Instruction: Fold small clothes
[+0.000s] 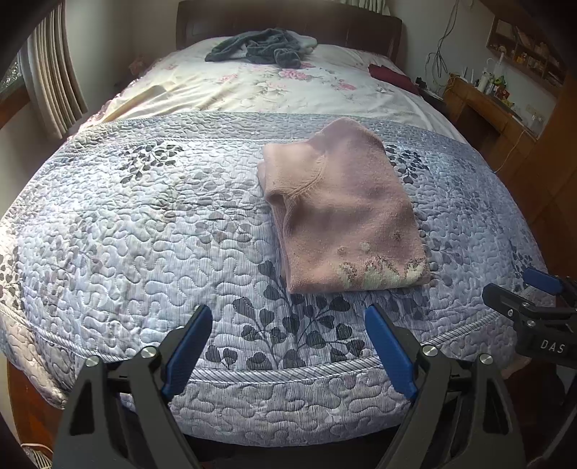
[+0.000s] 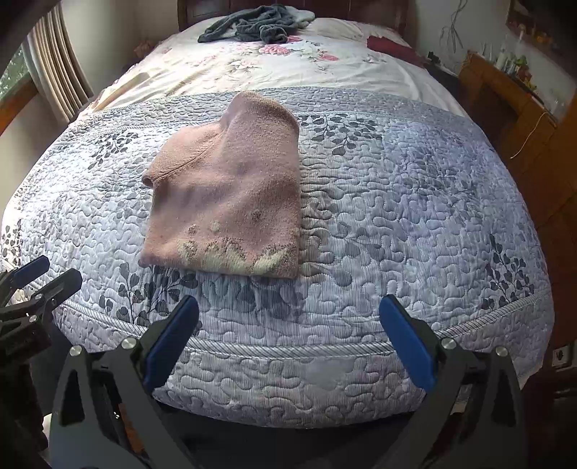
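A pink knitted sweater (image 1: 342,205) (image 2: 230,191) lies folded into a neat rectangle on the blue quilted bedspread (image 1: 162,223) (image 2: 414,202), its pale patterned hem toward me. My left gripper (image 1: 288,317) hangs open over the bed's near edge, short of the sweater and slightly to its left, with nothing between its blue pads. My right gripper (image 2: 288,306) is open too, empty, near the bed edge and a little right of the sweater's hem. Each gripper shows at the edge of the other's view: the right gripper (image 1: 533,288), the left gripper (image 2: 39,277).
A heap of dark grey clothes (image 1: 259,47) (image 2: 252,25) lies at the head of the bed on a floral sheet (image 1: 270,90). A dark red cloth (image 1: 393,77) sits at the far right. A wooden desk (image 1: 483,108) stands to the right, curtains (image 1: 54,72) to the left.
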`<state>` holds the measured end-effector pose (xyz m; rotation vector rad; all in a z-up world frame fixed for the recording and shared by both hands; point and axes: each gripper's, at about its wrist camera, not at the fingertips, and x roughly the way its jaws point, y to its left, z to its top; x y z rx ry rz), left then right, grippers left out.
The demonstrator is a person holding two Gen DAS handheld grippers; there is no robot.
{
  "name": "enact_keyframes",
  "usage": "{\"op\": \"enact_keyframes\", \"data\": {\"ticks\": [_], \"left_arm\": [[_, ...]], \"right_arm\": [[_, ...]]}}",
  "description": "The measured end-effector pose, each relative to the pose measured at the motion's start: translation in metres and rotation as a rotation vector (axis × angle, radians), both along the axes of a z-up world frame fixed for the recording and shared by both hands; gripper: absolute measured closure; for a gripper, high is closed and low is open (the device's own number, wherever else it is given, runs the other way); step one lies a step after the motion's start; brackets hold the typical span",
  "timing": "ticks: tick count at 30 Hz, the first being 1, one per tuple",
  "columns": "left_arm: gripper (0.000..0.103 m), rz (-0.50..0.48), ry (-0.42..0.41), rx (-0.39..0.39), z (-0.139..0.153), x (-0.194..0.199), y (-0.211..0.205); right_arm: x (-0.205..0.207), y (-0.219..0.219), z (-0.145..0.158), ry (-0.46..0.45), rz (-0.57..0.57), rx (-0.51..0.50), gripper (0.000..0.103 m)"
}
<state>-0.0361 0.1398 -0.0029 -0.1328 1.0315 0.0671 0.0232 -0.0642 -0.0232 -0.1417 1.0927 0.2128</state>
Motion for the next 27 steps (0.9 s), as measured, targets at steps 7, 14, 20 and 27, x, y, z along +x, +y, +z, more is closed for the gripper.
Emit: {"op": "enact_keyframes", "data": {"ticks": [7,14,20,27], "left_arm": [[0.016,-0.015,0.006,0.034,-0.002,0.003,-0.007],[0.016,-0.014,0.018,0.046,-0.006,0.003,-0.008],[0.016,-0.016,0.026,0.057,-0.010,0.005,-0.010],[0.016,-0.019,0.038,0.059,-0.016,0.008,-0.012]], "right_arm": [[0.002,0.000,-0.003,0.004,-0.002,0.004,0.003],[0.007,-0.004,-0.008,0.009,-0.017,-0.007,0.003],[0.009,-0.005,-0.015,0.018,-0.024,-0.015,0.003],[0.012,-0.006,-0.021,0.031,-0.030,-0.011,0.003]]}}
